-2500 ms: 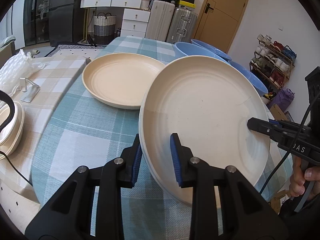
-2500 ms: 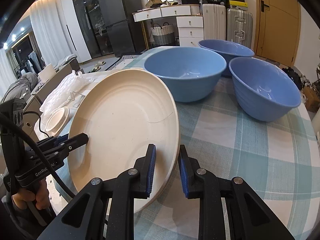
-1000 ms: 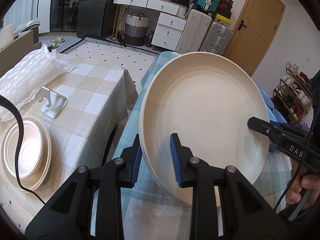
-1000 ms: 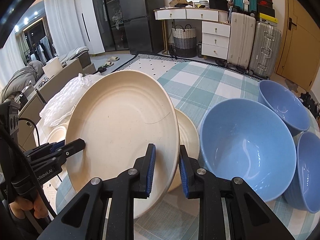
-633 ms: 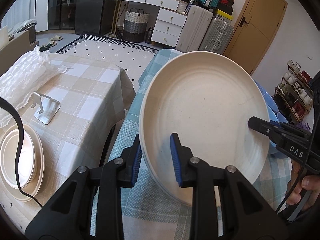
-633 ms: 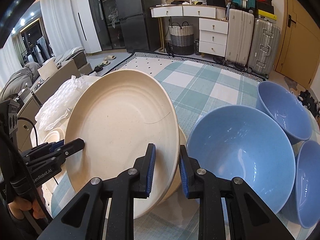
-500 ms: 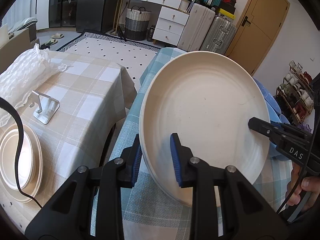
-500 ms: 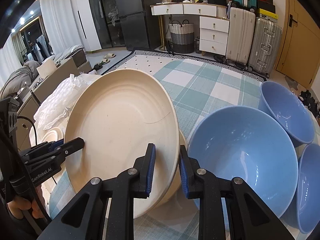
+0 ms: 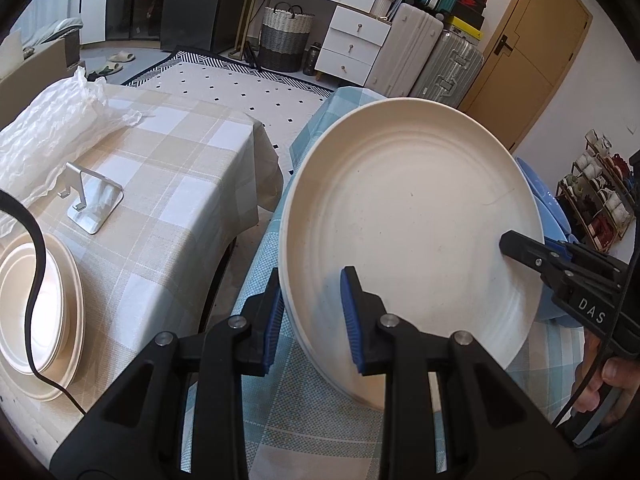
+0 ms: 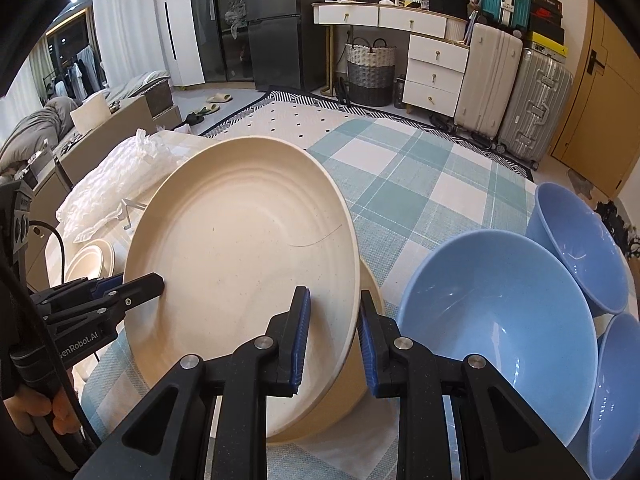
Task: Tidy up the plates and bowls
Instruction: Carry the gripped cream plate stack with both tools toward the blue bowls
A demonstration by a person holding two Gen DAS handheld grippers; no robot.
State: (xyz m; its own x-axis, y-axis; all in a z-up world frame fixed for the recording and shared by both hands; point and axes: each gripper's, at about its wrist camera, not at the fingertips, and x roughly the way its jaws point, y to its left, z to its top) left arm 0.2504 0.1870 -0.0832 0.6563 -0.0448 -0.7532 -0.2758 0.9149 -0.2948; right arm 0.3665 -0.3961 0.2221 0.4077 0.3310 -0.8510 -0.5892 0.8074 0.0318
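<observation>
cream plate (image 9: 408,216) hangs tilted above the blue checked table (image 10: 404,168), pinched at opposite rims: left gripper (image 9: 310,316) and right gripper (image 10: 332,336) each have narrow jaws clamped on its edge. another cream plate (image 10: 360,380) lies just beneath, beside three blue bowls (image 10: 492,320).

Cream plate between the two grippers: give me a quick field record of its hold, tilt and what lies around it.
held item: cream plate, tilted
left gripper: shut on the plate's rim
right gripper: shut on the opposite rim
underneath: second cream plate on the teal checked tablecloth
beside: three blue bowls
side table: stacked cream dishes, metal stand
</observation>
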